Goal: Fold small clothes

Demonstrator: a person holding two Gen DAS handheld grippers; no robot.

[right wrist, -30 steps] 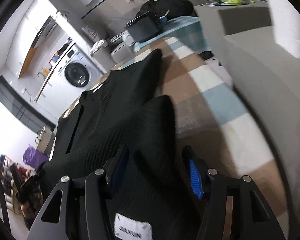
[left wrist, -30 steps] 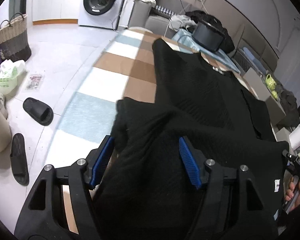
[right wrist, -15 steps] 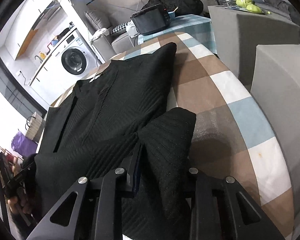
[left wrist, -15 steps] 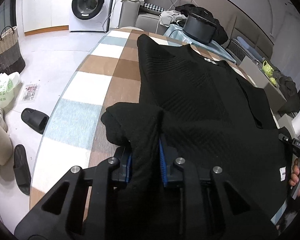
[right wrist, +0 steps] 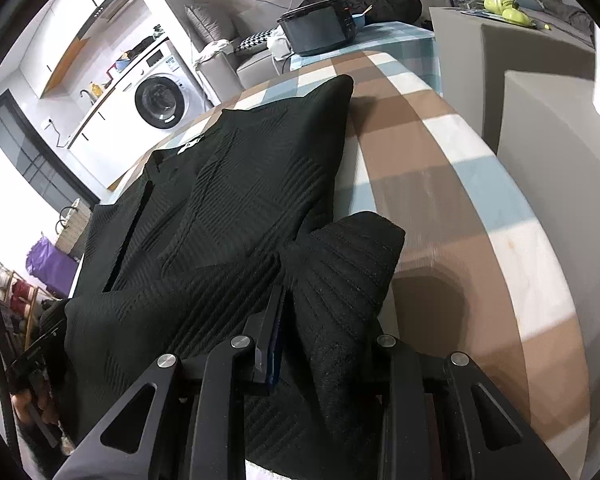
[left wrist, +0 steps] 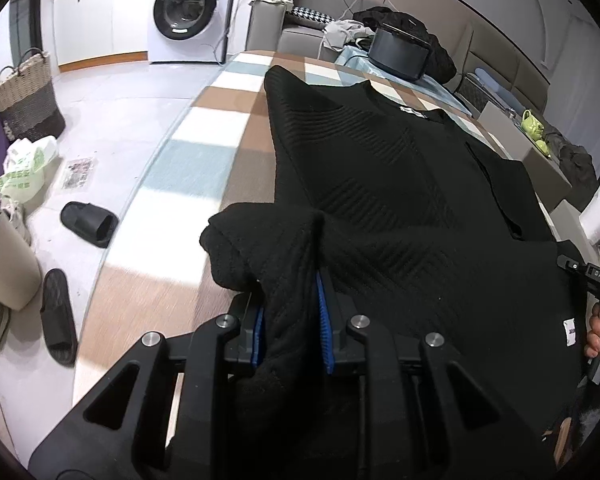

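Bright daylight, fisheye-warped edges, slight motion blur.

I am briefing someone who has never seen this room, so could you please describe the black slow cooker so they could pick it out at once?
Start at the checked table where the black knit top lies spread. Beyond its far end, on a light blue cloth, sits the slow cooker. Unlike the soft dark clothes heaped behind it, it is a rigid, glossy black box with a lid.

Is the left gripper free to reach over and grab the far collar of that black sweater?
Probably not as things stand. The left gripper is shut on a bunched near corner of the black sweater; the collar lies uncovered, but it would have to let go first.
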